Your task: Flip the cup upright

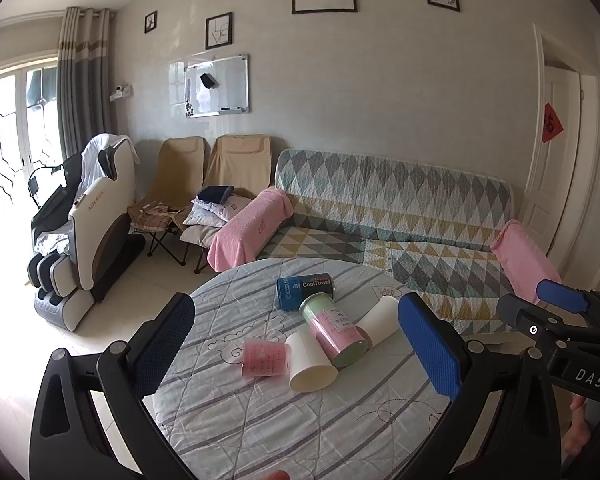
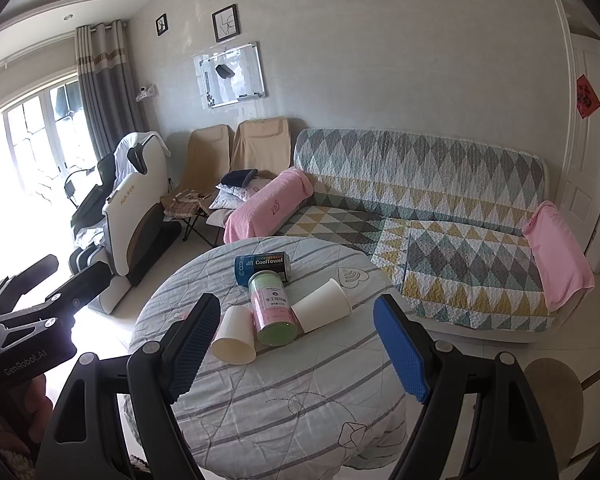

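Observation:
Two white paper cups lie on their sides on the round table (image 1: pixel 260 420). One cup (image 1: pixel 310 364) lies near the middle with its mouth toward me; it also shows in the right wrist view (image 2: pixel 234 334). The other cup (image 1: pixel 380 320) lies to the right; it also shows in the right wrist view (image 2: pixel 322 310). A small pink cup (image 1: pixel 264 359) lies on its side at the left. My left gripper (image 1: pixel 296 352) is open and empty, above the table's near side. My right gripper (image 2: pixel 296 344) is open and empty, also short of the cups.
A pink-and-green jar (image 1: pixel 334 330) lies between the white cups. A blue CoolTowel can (image 1: pixel 305 290) lies behind it. A patterned sofa (image 1: pixel 400 216) stands beyond the table, folding chairs (image 1: pixel 204 184) and a massage chair (image 1: pixel 88 220) at the left.

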Demonstrator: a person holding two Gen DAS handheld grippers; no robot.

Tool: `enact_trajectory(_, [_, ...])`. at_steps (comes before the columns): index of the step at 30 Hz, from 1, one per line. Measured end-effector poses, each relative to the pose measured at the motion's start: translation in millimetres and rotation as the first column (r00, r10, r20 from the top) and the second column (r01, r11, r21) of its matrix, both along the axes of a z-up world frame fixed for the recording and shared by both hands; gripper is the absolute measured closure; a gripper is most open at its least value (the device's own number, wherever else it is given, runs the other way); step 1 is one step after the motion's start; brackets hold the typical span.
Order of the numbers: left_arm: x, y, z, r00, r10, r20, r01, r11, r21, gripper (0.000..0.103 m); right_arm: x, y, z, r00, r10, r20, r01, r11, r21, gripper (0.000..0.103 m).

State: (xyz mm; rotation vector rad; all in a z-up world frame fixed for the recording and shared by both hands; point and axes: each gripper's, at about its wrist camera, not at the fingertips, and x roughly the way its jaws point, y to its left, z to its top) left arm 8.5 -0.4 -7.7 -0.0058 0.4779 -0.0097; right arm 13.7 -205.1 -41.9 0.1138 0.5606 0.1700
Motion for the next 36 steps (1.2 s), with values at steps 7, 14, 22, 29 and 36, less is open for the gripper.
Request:
enact_trajectory(7, [0, 0, 0, 1.0, 0.001, -0.001, -0.001, 1.0, 0.0, 0.0, 2, 0, 0, 1.0, -0.002, -0.001, 0.002, 1.0, -0.003, 0.023])
enact_trajectory(14, [0, 0, 0, 1.0, -0.001, -0.001, 0.001, 1.0, 0.001, 0.0, 2, -1, 1, 1.0, -0.002, -0.001, 0.002, 1.0, -0.004, 0.023])
enact_trajectory(22, [0, -1, -3, 1.0, -0.003, 0.001, 0.003, 1.0, 0.001, 0.0, 4, -3, 2, 1.0, -0.006, -0.005, 0.006, 1.0, -0.008, 0.023])
enact_trajectory(29, [8, -7, -5, 1.0, -0.012, 0.003, 0.012, 1.0, 0.005, 0.0, 17, -6, 4, 1.0, -0.004, -0.006, 0.004, 1.0, -0.014, 0.023])
enact_trajectory(36, [8, -7, -4, 1.0, -0.011, 0.003, 0.011, 1.0, 0.007, 0.0, 16, -5, 4, 1.0, -0.004, -0.008, 0.004, 1.0, -0.015, 0.023])
